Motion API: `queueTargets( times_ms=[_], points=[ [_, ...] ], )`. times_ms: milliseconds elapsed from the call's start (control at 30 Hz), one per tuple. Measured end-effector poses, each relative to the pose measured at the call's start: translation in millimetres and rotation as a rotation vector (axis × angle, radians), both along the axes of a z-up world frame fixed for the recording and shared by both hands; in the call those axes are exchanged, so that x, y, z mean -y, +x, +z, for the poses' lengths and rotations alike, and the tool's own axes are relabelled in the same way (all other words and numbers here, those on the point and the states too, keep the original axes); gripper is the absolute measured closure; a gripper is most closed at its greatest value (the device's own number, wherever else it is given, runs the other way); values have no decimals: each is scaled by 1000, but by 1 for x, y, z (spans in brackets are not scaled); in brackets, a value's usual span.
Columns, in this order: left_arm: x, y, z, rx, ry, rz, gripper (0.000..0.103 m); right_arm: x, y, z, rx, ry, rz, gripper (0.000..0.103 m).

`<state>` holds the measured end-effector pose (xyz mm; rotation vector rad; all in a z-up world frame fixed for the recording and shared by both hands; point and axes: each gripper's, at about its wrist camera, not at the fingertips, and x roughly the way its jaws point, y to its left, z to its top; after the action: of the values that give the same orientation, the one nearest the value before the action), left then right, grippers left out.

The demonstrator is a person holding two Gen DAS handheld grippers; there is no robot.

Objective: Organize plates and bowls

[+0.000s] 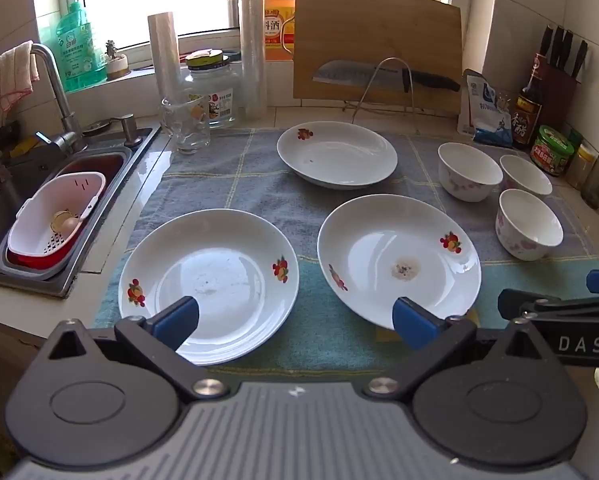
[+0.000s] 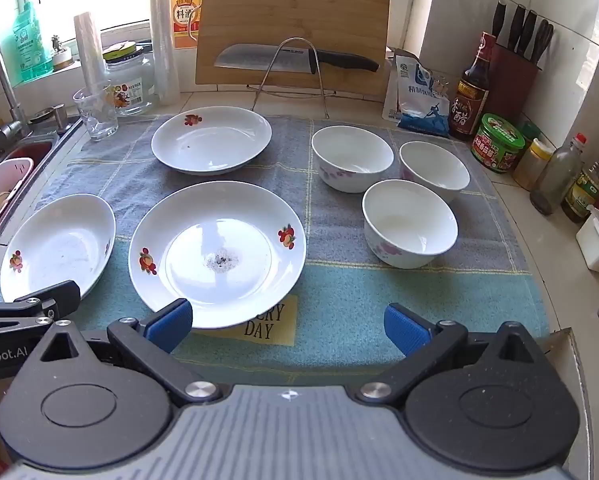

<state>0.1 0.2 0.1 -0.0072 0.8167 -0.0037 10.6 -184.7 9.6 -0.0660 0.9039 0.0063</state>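
across the middle of both frames, three white plates lay apart on the towel [image 2: 339,292]: far plate [image 2: 211,140], middle plate [image 2: 219,252], left plate [image 2: 55,240]. to their right, three bowls [image 2: 409,222] clustered close together. the left gripper [image 1: 295,322] and right gripper [image 2: 287,326] hovered at the bottom edges, jaws spread wide, both empty.

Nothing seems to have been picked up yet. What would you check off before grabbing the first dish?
1. Left gripper open and empty: ok.
2. Right gripper open and empty: ok.
3. Three plates lie apart on the towel, none stacked: ok.
4. Three bowls upright, nothing in them: ok.
5. Centre plate clean: not ok, dark smudge in its middle.
6. Near rim of that plate clear of the right gripper's pad: cannot tell.
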Motion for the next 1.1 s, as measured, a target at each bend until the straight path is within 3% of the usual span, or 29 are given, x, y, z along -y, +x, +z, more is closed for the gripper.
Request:
queueTargets(
  times_ms=[1100],
  points=[
    [6,-2,6,13,7,-18,1,6,-2,3,5,-1,-11,0]
  ],
)
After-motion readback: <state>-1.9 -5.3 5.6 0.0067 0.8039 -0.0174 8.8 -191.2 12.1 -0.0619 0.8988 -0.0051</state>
